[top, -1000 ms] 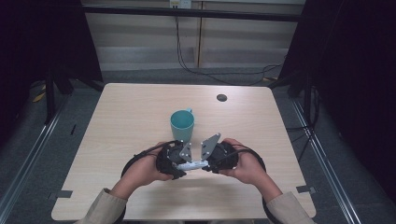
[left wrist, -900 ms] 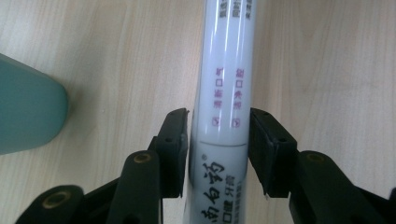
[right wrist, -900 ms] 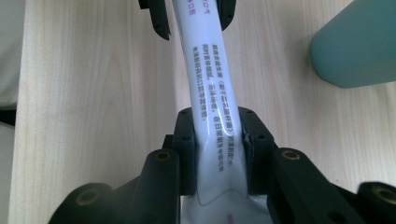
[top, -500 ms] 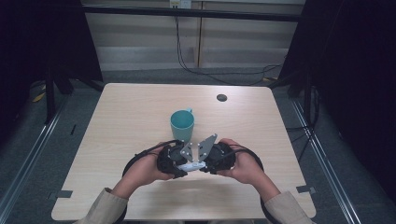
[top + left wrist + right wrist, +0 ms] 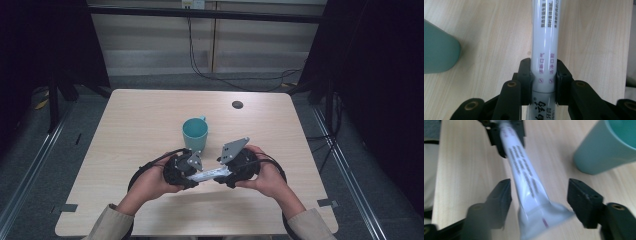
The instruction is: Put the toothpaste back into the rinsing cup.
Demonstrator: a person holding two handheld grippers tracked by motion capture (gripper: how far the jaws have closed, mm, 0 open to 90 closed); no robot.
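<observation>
surface [image 5: 150,125]: pale wood-grain top; both forearms come in from its 6 o'clock edge, and the two hands meet a little toward 6 o'clock from its centre.
cup [image 5: 195,134]: teal, upright, handle turned to 12 o'clock; it stands just toward 12 o'clock from the two tools, apart from them.
left tool [image 5: 186,170]: at 9 o'clock of the tube, clenched on it; the left gripper view shows both black pads pressed flat against the tube's round body, having just finished closing.
right tool [image 5: 231,172]: at 3 o'clock of the tube, released; its jaws have just been opening and stand wide on either side of the tube's flat crimped end, with a clear gap on each side in the right gripper view.
tube [image 5: 210,174]: white with printed characters, lying roughly level between the two tools, 9 to 3 o'clock, carried by the left tool alone.
round mark [image 5: 237,104]: small and dark, on the surface toward 1 o'clock, well apart from the cup.
</observation>
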